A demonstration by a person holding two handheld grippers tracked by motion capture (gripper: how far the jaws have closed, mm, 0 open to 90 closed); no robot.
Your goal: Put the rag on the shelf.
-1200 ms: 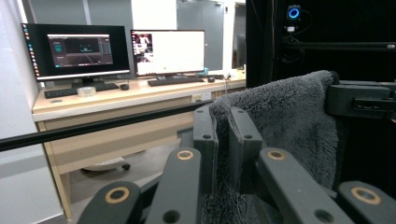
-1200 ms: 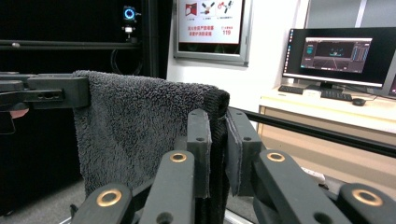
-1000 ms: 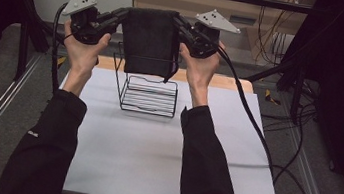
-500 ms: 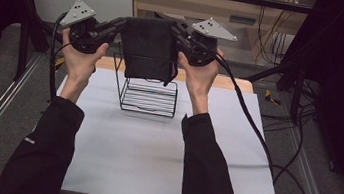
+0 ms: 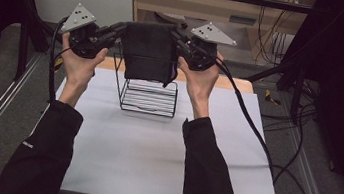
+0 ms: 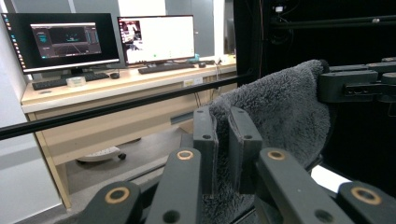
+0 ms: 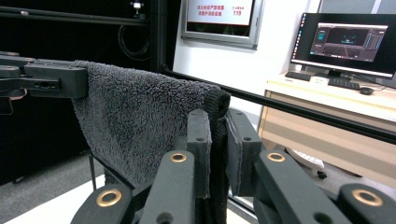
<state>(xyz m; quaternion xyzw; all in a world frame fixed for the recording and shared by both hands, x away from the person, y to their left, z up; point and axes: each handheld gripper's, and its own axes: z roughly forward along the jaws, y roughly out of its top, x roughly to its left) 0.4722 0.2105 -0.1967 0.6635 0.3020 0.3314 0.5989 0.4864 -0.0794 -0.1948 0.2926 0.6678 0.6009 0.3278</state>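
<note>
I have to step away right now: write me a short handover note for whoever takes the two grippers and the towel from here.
Left gripper: shut on one upper corner of the dark grey towel.
Right gripper: shut on the other upper corner.
Towel: hanging spread between the two grippers, in the air above the black wire rack, which stands at the far middle of the white table.
Done: towel picked up and held out flat by both corners.
Left: it looks bound for the rack, so probably lower it over the top wire, then open both grippers. Its lower edge hangs close to the rack; contact is hard to judge.
</note>
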